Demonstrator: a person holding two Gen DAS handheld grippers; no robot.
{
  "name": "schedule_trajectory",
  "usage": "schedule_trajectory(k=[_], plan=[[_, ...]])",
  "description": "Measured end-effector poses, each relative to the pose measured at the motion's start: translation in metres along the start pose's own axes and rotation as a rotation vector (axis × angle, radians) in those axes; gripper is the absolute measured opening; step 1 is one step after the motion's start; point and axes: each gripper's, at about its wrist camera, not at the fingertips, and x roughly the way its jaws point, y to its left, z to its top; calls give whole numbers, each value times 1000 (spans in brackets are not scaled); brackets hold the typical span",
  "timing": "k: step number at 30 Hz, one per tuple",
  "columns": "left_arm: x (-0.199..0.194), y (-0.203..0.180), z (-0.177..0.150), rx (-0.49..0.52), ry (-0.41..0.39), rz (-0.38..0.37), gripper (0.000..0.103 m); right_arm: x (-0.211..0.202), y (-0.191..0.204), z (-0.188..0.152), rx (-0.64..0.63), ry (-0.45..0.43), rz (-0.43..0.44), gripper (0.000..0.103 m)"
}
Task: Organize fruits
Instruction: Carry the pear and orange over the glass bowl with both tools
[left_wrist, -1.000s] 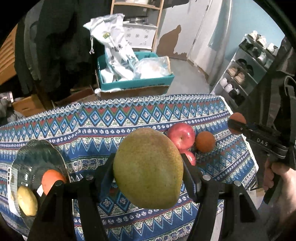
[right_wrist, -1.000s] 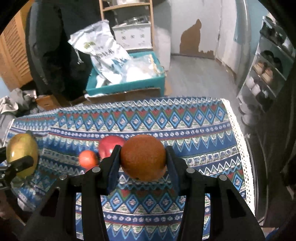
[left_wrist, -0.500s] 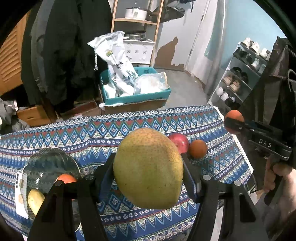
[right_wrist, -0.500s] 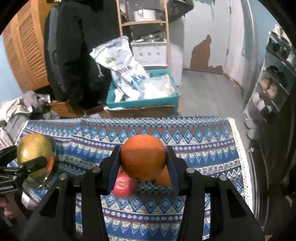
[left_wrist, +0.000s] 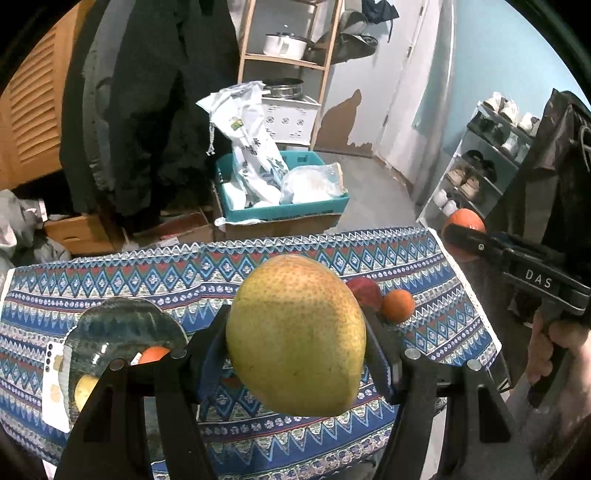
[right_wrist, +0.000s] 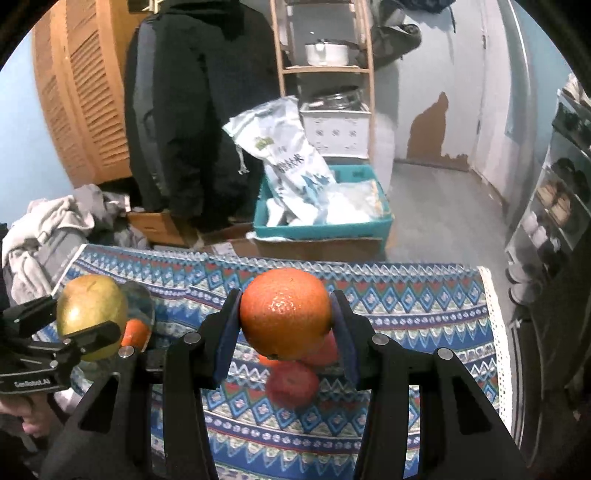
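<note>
My left gripper (left_wrist: 295, 343) is shut on a big yellow-green pear (left_wrist: 295, 336) and holds it high above the patterned tablecloth (left_wrist: 110, 280). My right gripper (right_wrist: 286, 325) is shut on an orange (right_wrist: 286, 314), also held high. A glass bowl (left_wrist: 122, 325) at the table's left holds an orange fruit (left_wrist: 153, 353) and a yellow fruit (left_wrist: 85, 387). A red apple (left_wrist: 365, 291) and a small orange (left_wrist: 397, 304) lie on the cloth at right. The right wrist view shows red apples (right_wrist: 291, 384) under the held orange. The right gripper with its orange (left_wrist: 463, 221) shows at right in the left view.
A white phone (left_wrist: 55, 384) lies beside the bowl. Beyond the table's far edge stand a teal crate with bags (left_wrist: 280, 192), cardboard boxes (left_wrist: 85, 232), hanging dark coats (right_wrist: 199, 110), a wooden shelf (right_wrist: 325, 70) and a shoe rack (left_wrist: 487, 158).
Both grippers have risen and drawn back from the table with their fruit; the cloth, bowl and loose fruit now sit lower and farther off. Both grips are unchanged.
</note>
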Motion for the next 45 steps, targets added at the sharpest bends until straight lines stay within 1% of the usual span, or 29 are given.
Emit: schedule_trajectory(k=[11, 18, 36, 42, 45], plan=[[-21, 36, -1, -57, -37, 35, 68, 7, 50, 20, -53, -16, 66, 47], [-34, 63, -6, -97, -58, 66, 68, 21, 84, 28, -92, 0, 109, 47], [-44, 139, -26, -226, -54, 159, 68, 65, 178, 42, -196, 61, 217, 47], [-44, 163, -32, -261, -43, 187, 68, 82, 205, 41, -217, 96, 252, 47], [-38, 177, -36, -278, -21, 206, 68, 93, 218, 39, -226, 120, 278, 47]])
